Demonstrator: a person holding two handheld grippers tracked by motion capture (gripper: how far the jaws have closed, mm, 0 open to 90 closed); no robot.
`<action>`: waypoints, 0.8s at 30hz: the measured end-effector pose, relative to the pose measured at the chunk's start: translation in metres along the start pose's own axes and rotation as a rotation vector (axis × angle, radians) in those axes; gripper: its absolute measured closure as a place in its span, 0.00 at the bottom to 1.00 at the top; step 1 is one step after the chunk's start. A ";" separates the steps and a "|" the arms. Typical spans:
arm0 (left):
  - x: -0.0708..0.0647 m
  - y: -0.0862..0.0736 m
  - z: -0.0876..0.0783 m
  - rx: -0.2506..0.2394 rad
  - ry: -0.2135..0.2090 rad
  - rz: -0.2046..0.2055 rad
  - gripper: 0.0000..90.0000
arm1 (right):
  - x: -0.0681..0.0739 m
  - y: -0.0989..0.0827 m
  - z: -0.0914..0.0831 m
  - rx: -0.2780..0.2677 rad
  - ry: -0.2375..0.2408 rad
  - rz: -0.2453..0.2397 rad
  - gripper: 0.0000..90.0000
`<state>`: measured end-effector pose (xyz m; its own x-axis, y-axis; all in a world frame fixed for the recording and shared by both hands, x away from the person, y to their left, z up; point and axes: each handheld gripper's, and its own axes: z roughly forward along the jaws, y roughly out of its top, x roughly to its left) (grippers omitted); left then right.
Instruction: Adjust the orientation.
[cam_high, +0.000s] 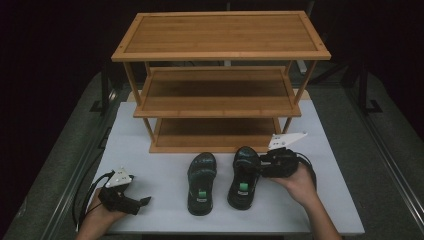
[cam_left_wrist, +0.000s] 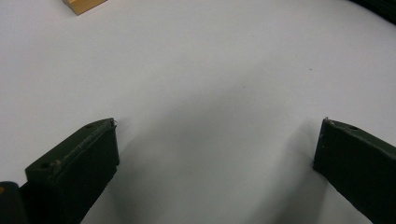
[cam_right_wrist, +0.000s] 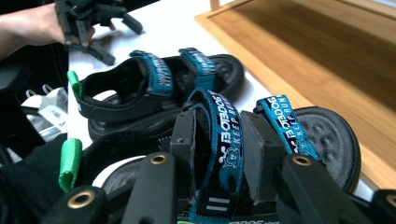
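Right sandal (cam_high: 243, 177) on the desk (cam_high: 150, 150), just in front of the wooden shelf rack (cam_high: 220, 80), strap caught between right gripper (cam_right_wrist: 217, 140) jaws. Twin sandal (cam_high: 201, 182) beside it. Left gripper (cam_high: 145, 201) idle, jaws apart. Probably mid-grasp; next, lifting toward a shelf.

Left claw (cam_high: 145, 201) agape, right claw (cam_right_wrist: 218, 140) clamped
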<state>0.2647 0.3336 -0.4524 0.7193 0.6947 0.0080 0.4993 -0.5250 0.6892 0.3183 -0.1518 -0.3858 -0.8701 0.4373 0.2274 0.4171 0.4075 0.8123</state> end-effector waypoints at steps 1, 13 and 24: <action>0.000 0.000 0.000 0.000 0.000 0.000 0.00 | 0.001 0.001 0.004 0.006 0.008 -0.005 0.75; 0.000 0.000 0.000 0.000 -0.001 -0.001 0.00 | 0.014 0.009 0.042 0.070 0.089 -0.056 0.75; -0.001 0.001 0.000 0.002 -0.001 0.004 0.00 | 0.020 0.008 0.037 0.022 0.037 -0.046 0.54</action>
<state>0.2644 0.3329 -0.4515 0.7219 0.6919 0.0096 0.4977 -0.5289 0.6874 0.3137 -0.1105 -0.3948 -0.8973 0.3879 0.2106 0.3821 0.4438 0.8106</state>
